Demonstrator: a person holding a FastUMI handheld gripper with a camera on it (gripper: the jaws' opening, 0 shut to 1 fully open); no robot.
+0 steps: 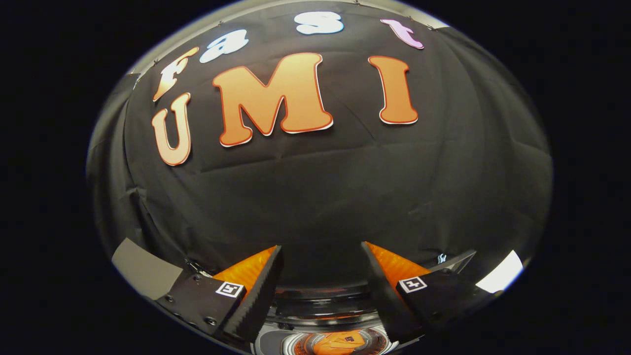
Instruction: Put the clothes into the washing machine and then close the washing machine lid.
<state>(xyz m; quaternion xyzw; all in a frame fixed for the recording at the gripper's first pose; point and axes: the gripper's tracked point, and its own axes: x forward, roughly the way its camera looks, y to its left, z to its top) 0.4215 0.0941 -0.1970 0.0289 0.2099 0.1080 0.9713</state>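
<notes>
Looking along the gripper (320, 256): fingers spread wide, nothing between them, touching nothing. Directly below them, low between the fingers, sits the washing machine (320, 315) — its round glossy top curves across under the tips, so the tool is above it, pointed mostly level at the booth wall (315, 197) beyond. An orange patch (340, 342) shows down in the machine; cannot tell whether that is the clothes or a reflection. Lid not identifiable. Next move likely needs a downward tilt.

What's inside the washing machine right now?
Below the open gripper, the washing machine shows something orange in its drum. The fingers cover the sides; I can't tell if it's clothing.
</notes>
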